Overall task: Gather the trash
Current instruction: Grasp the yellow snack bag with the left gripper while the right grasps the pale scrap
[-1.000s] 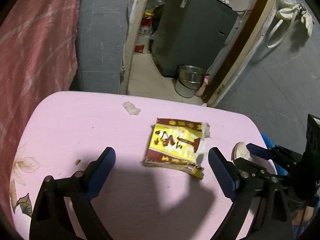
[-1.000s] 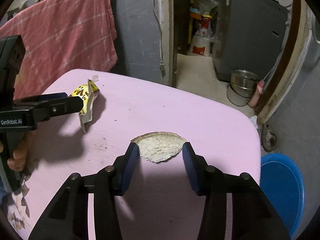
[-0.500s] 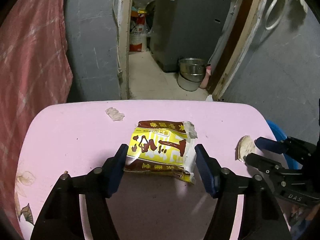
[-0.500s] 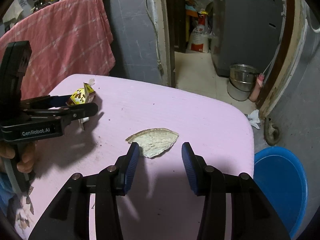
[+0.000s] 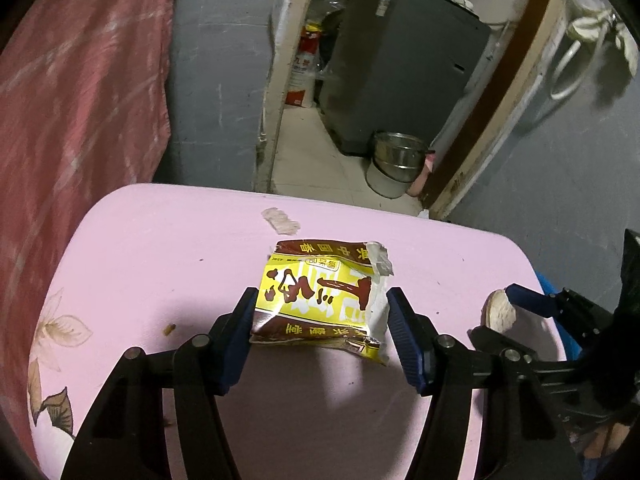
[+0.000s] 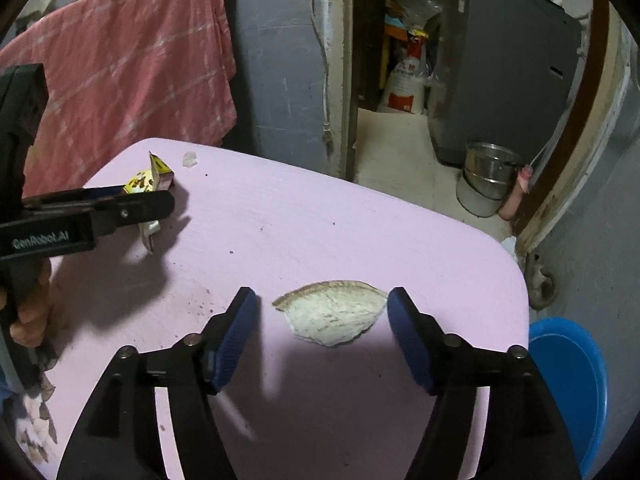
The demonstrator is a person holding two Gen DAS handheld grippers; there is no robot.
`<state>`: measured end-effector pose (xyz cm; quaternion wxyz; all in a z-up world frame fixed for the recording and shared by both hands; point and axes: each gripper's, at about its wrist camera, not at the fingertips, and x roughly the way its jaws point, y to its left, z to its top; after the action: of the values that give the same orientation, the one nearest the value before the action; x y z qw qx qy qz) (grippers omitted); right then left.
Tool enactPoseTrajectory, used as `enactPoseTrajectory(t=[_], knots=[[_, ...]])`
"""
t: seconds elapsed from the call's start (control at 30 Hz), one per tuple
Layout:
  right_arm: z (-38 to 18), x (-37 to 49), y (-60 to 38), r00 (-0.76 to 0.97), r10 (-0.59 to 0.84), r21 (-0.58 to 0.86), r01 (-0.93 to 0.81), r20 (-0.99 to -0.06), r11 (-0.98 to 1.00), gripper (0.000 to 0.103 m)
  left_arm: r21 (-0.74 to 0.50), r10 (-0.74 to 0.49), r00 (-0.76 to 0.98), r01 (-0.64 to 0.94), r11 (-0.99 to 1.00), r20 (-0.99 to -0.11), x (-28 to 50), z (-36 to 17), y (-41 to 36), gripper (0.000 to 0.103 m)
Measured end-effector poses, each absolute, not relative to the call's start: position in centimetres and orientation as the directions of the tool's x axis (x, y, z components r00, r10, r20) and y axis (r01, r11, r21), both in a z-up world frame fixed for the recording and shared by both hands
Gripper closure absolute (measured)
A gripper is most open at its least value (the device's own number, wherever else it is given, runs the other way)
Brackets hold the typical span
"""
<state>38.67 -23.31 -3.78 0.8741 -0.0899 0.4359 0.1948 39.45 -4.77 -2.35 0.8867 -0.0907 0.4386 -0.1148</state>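
Note:
A torn yellow and brown snack wrapper (image 5: pixel 320 296) sits between the pads of my left gripper (image 5: pixel 320 320), which is shut on its sides; its far end tilts up off the pink table (image 5: pixel 160 248). The wrapper also shows in the right wrist view (image 6: pixel 150 178). A pale fruit peel (image 6: pixel 332 312) lies flat on the table between the fingers of my right gripper (image 6: pixel 322 316), which is open with a gap on each side. The peel shows in the left wrist view (image 5: pixel 498 312) beside the right gripper's fingers (image 5: pixel 532 304).
A small white scrap (image 5: pixel 280 220) lies near the table's far edge. A blue bin (image 6: pixel 568 384) stands on the floor right of the table. A steel pot (image 6: pixel 486 176) and grey appliance (image 6: pixel 504 60) are beyond. A red cloth (image 6: pixel 120 60) hangs at left.
My left gripper closed from wide open onto the wrapper, and the wrapper's far end has lifted. My right gripper has opened wider around the peel, which still lies on the table.

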Motion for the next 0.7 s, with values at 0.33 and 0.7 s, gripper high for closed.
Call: enactPoseTrajectory(t=[0.33,0.7], knots=[[-3.8,38.1,-23.9,0.557,0.267,0.017,-0.413,-0.786,0.911,0.048,-0.280,-0.299,0.590,0.127,0.952,-0.750,39.0,-2.1,-4.9,0.046],[-1.5,35.2,-24.3,0.671,0.281,-0.030,-0.412,-0.686,0.911,0.049,-0.307,-0.340,0.648,0.168,0.937,-0.681,36.2,-1.1,-6.0,0.046]])
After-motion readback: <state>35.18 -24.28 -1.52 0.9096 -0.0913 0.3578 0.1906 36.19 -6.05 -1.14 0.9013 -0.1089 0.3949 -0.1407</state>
